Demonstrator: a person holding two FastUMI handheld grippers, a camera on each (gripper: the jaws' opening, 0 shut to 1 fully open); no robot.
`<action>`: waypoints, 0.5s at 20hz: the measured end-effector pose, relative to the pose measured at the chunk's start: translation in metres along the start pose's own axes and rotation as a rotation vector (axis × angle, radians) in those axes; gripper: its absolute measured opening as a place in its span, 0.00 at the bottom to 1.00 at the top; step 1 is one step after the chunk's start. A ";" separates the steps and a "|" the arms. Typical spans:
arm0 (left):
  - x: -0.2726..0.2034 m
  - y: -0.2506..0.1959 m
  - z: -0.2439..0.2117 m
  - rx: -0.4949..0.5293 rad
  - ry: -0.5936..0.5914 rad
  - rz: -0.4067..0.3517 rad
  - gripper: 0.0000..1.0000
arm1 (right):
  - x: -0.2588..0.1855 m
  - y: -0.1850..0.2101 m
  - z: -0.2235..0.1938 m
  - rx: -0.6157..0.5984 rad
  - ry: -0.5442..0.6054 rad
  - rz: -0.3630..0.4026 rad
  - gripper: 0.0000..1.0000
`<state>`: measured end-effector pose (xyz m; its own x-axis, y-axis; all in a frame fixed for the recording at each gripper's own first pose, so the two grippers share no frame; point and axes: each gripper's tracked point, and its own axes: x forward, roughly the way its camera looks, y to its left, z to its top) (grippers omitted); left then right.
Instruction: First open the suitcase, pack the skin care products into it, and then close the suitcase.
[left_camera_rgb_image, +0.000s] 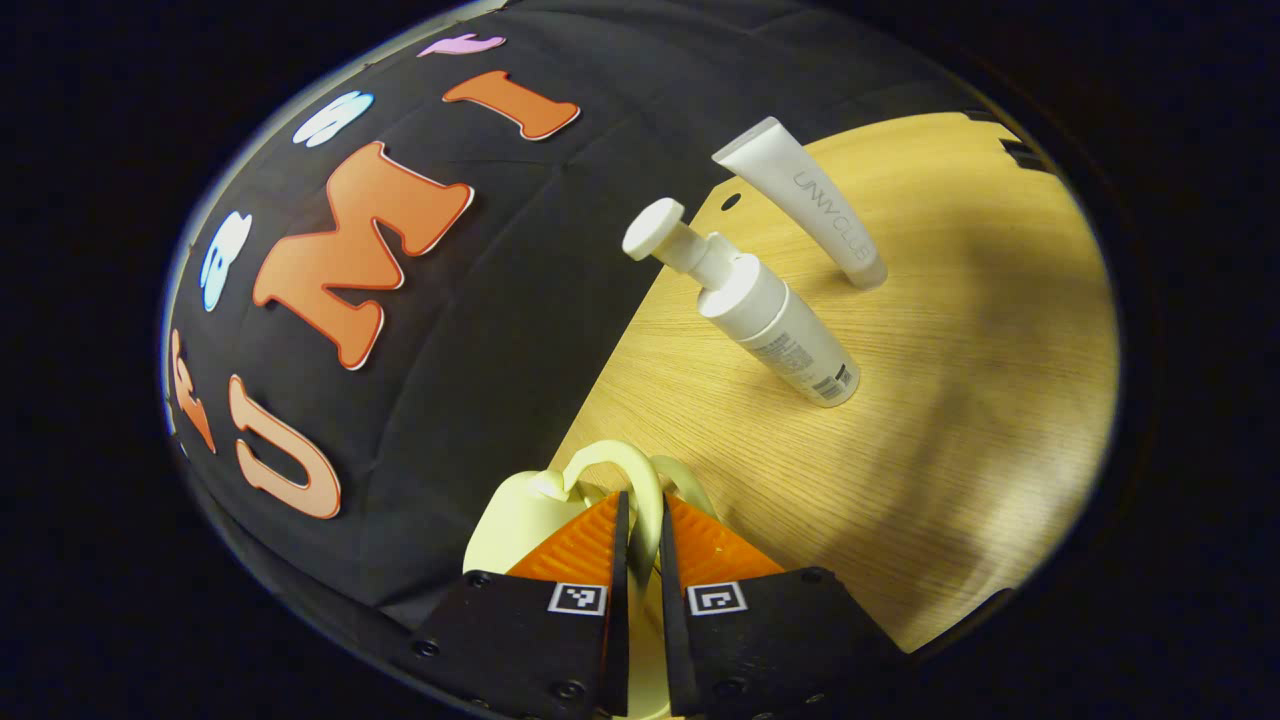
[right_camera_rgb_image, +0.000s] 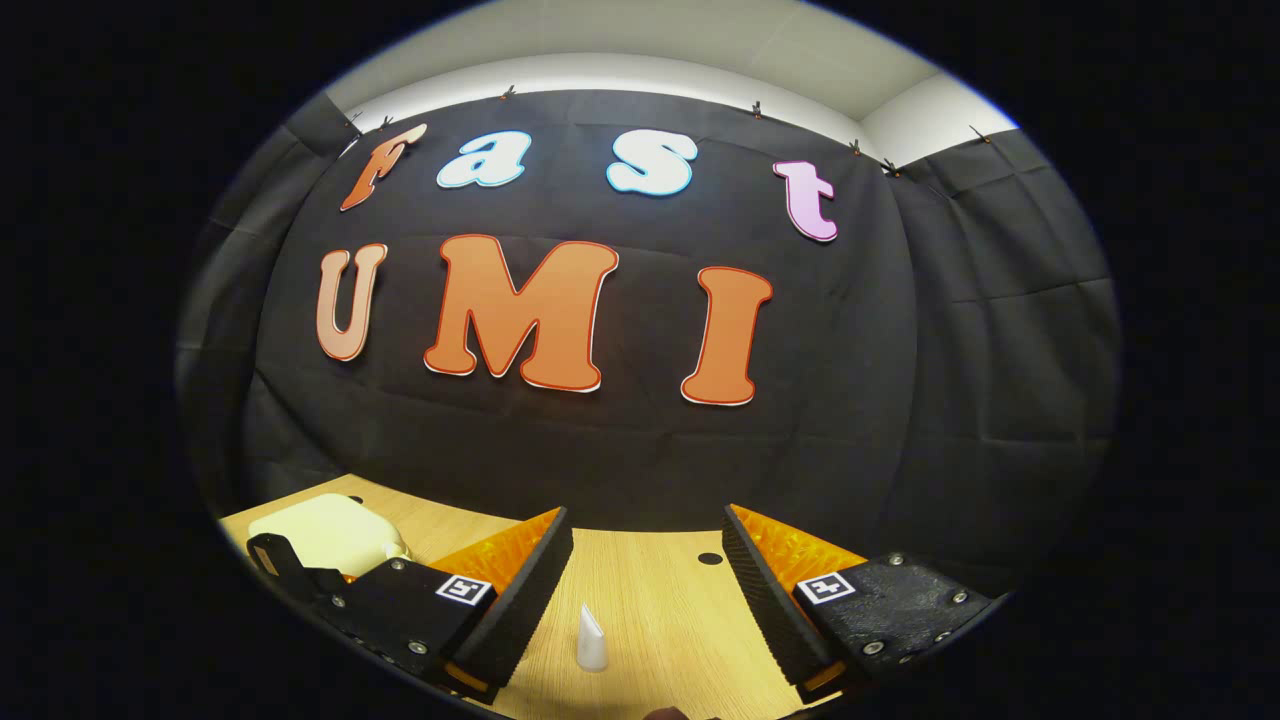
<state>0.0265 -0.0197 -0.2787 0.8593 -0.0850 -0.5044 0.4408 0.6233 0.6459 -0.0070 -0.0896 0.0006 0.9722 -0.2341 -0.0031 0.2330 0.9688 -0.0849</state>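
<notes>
The pale suitcase (left_camera_rgb_image: 520, 515), a small rigid shell on the wooden table (left_camera_rgb_image: 950, 400), looks light and best worked by its handle (left_camera_rgb_image: 640, 480), which the left gripper (left_camera_rgb_image: 637, 520) pinches; pump bottle (left_camera_rgb_image: 770, 315) and tube (left_camera_rgb_image: 810, 200) look slippery; right gripper (right_camera_rgb_image: 645, 560) spread

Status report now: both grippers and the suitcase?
Left gripper shut on suitcase handle. Right gripper open, empty. Pump bottle, tube standing on table.
</notes>
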 end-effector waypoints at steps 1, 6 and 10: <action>-0.003 0.006 0.002 -0.034 -0.001 0.003 0.14 | -0.001 0.001 -0.001 0.002 0.003 0.003 0.95; -0.028 0.062 0.013 -0.261 -0.030 0.061 0.13 | 0.000 0.012 0.001 -0.001 0.002 0.019 0.95; -0.036 0.128 0.016 -0.469 -0.047 0.156 0.08 | 0.004 0.023 0.008 -0.010 -0.010 0.040 0.95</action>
<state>0.0566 0.0505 -0.1689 0.9213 0.0091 -0.3887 0.1509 0.9131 0.3789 0.0022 -0.0676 0.0066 0.9808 -0.1948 0.0034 0.1942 0.9764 -0.0944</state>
